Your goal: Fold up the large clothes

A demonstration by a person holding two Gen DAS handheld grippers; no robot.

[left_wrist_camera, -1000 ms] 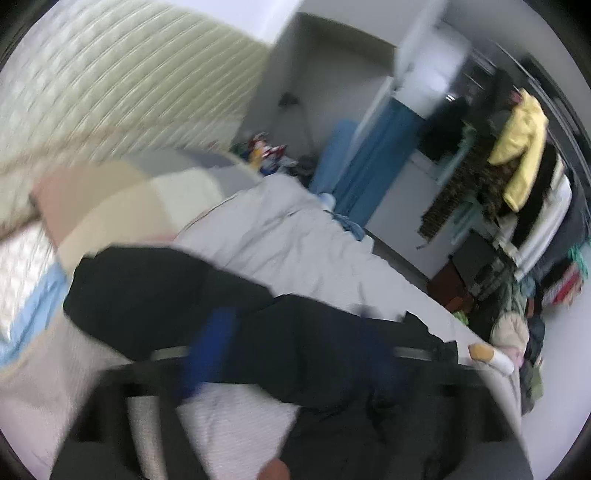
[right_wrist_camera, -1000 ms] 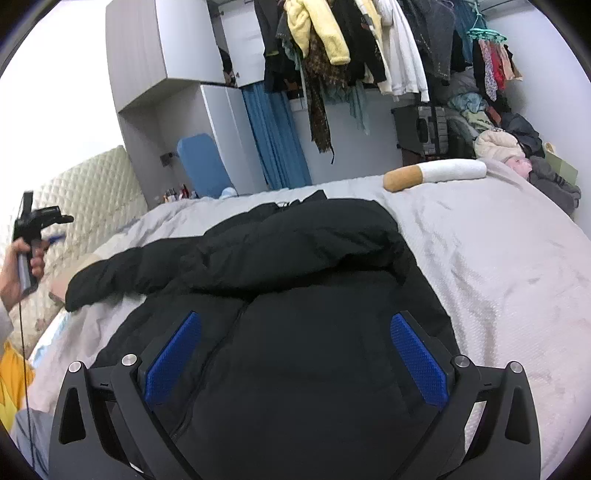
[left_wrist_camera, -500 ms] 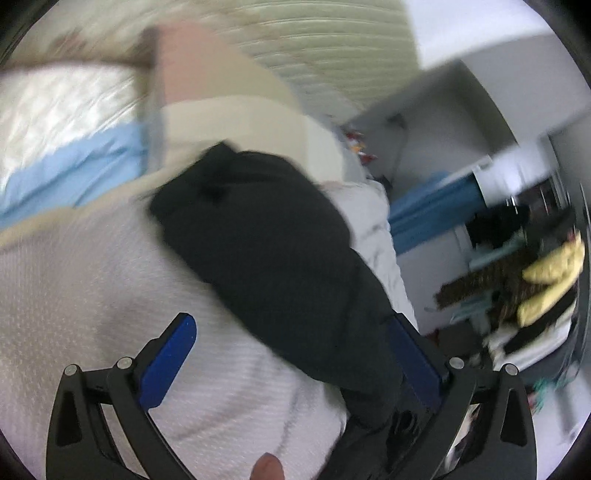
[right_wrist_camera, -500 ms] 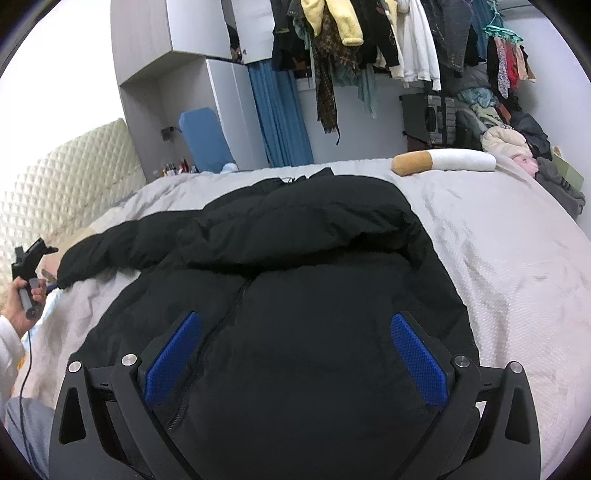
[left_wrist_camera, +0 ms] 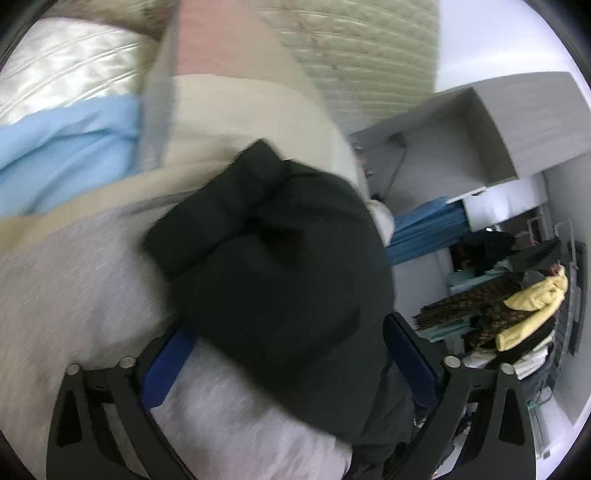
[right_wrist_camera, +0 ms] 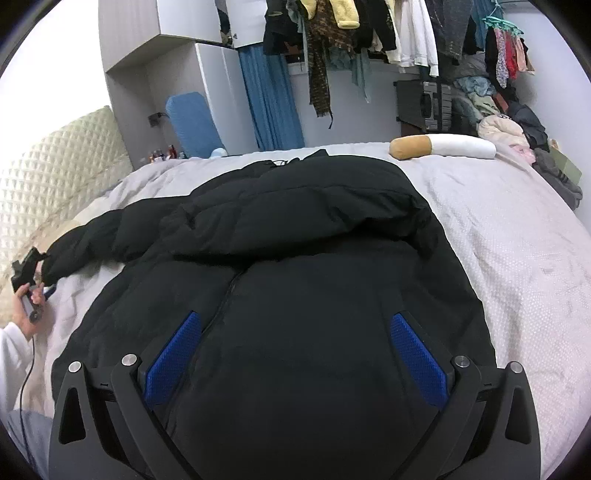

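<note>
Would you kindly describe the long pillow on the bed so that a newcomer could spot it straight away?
Start at the bed with its pale grey cover, where a black puffer jacket lies spread out. Look past the jacket's collar to the far edge, below the hanging clothes. There lies a cigarette-shaped bolster pillow: a white tube with a tan end, the only cylinder on the bed.

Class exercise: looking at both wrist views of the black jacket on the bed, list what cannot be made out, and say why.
- Sleeve cuff, left wrist view: motion blur hides its detail.
- Left gripper, right wrist view: too small at the edge to read its jaws.
- Black jacket hem, right wrist view: cut off by the right gripper and the bottom edge.
</note>
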